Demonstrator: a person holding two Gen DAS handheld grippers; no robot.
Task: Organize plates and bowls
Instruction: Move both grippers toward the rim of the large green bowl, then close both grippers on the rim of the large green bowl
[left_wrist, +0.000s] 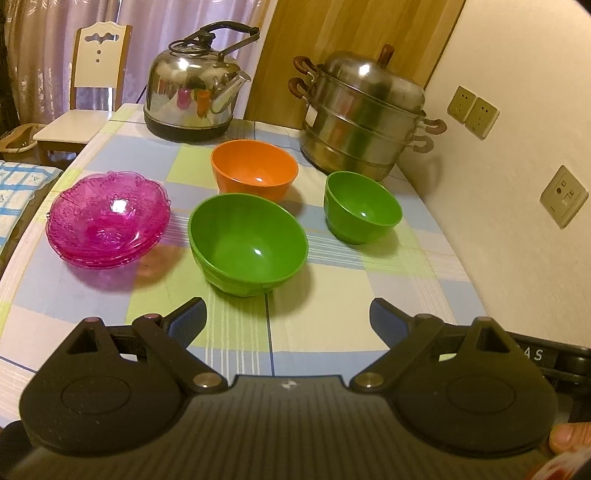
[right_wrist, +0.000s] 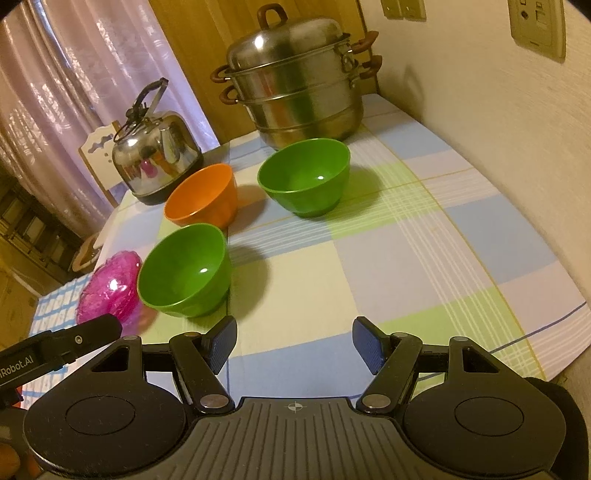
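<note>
On the checked tablecloth (left_wrist: 332, 332) stand a stack of pink glass plates (left_wrist: 107, 218), a large green bowl (left_wrist: 247, 243), an orange bowl (left_wrist: 255, 170) and a smaller green bowl (left_wrist: 362, 206). My left gripper (left_wrist: 288, 314) is open and empty, just short of the large green bowl. In the right wrist view the same near green bowl (right_wrist: 184, 269), orange bowl (right_wrist: 203, 195), far green bowl (right_wrist: 304, 177) and pink plates (right_wrist: 110, 291) show. My right gripper (right_wrist: 293, 341) is open and empty, right of the near green bowl.
A steel kettle (left_wrist: 195, 99) and a stacked steel steamer pot (left_wrist: 365, 114) stand at the table's far edge. A wall with sockets (left_wrist: 563, 195) runs along the right. A chair (left_wrist: 85, 92) stands beyond the far left corner. The left gripper's body (right_wrist: 55, 347) shows at lower left.
</note>
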